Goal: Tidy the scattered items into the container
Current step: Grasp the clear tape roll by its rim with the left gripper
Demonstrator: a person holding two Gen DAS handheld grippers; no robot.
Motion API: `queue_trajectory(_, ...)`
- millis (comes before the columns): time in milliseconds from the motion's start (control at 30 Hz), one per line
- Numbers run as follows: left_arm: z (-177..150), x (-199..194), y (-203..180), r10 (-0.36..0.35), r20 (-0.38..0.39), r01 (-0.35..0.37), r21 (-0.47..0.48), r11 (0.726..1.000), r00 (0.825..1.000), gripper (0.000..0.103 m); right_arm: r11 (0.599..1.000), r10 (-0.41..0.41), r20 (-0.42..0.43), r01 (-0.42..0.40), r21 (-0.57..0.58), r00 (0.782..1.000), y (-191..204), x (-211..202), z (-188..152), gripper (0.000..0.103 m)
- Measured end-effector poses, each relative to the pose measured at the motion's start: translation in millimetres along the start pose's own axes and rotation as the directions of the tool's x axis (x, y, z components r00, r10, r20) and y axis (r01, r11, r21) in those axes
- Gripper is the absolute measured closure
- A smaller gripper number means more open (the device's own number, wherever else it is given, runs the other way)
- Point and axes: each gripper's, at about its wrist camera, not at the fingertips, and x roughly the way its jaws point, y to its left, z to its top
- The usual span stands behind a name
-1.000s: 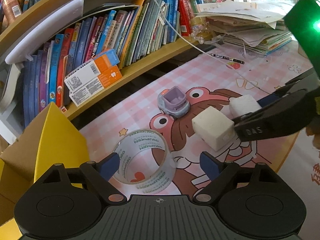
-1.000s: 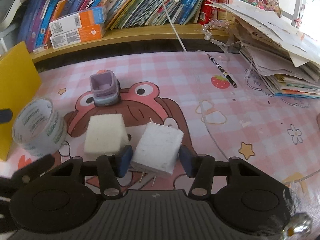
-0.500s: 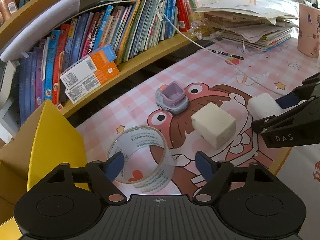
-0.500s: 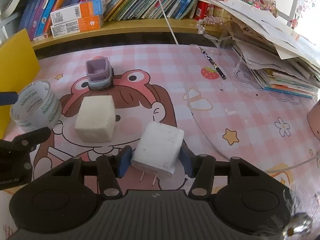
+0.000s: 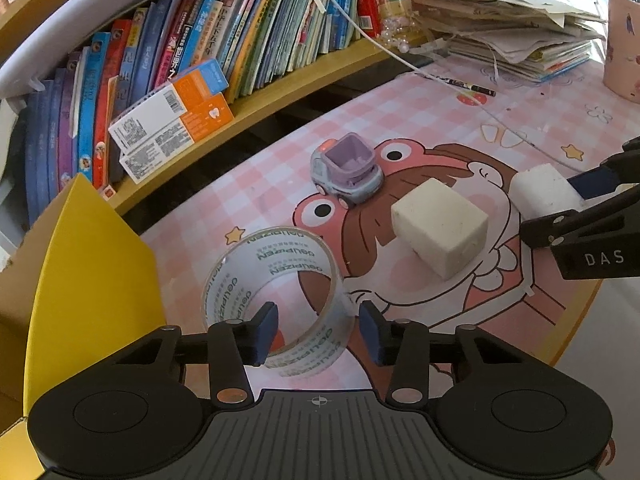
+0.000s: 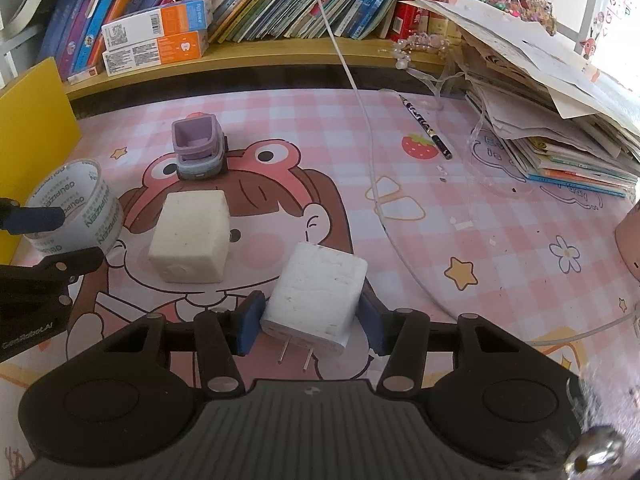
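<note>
A clear tape roll (image 5: 276, 264) stands on edge on the pink mat beside the yellow box (image 5: 92, 260). My left gripper (image 5: 316, 334) straddles its near wall, one pad inside the ring and one outside; the jaws are closing and I see no pad pressing. My right gripper (image 6: 310, 324) is shut on a white plug charger (image 6: 316, 300), prongs pointing back at the camera. A cream foam cube (image 6: 190, 236) and a purple toy car (image 6: 198, 150) sit on the mat between the two grippers. The left wrist view shows the charger (image 5: 540, 192) in the right gripper (image 5: 548, 204) at far right.
A low bookshelf (image 6: 280, 50) with books and orange-white boxes (image 6: 156, 42) runs along the back. A paper stack (image 6: 552, 120) fills the back right. A pencil (image 6: 424, 126), a white cable (image 6: 372, 168) and a pink cup (image 5: 622, 48) lie on the right. The table's front edge (image 5: 576, 320) is close.
The left jaws have narrowed from wide apart to straddling the tape roll's wall. The right gripper, still holding the charger, has drawn back from the foam cube.
</note>
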Motion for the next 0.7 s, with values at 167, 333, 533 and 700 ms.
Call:
queue_trajectory(167, -1.1, 3.1, -1.5, -0.004, -0.007, 0.004, 0.024, 1.000, 1.000, 0.075, 1.000, 0.002, -0.003, -0.002, -0.003, 1.000, 1.5, -0.9, -0.7, 0.054)
queue_trajectory(333, -2.0, -1.0, -1.7, -0.034, -0.010, 0.034, 0.021, 0.999, 0.999, 0.092, 1.000, 0.013, -0.008, -0.013, -0.002, 1.000, 3.7, -3.1, -3.2, 0.054)
queue_trajectory(533, -2.2, -15.0, -4.2, -0.090, 0.006, 0.090, 0.001, 0.996, 0.996, 0.095, 0.999, 0.039, -0.016, -0.039, 0.003, 0.999, 5.8, -8.9, -7.0, 0.054)
queue_trajectory(700, -1.4, -35.4, -6.0, -0.124, 0.043, 0.125, -0.022, 0.992, 0.991, 0.095, 0.998, 0.058, -0.016, -0.058, -0.003, 0.998, 8.7, -18.0, -11.6, 0.054)
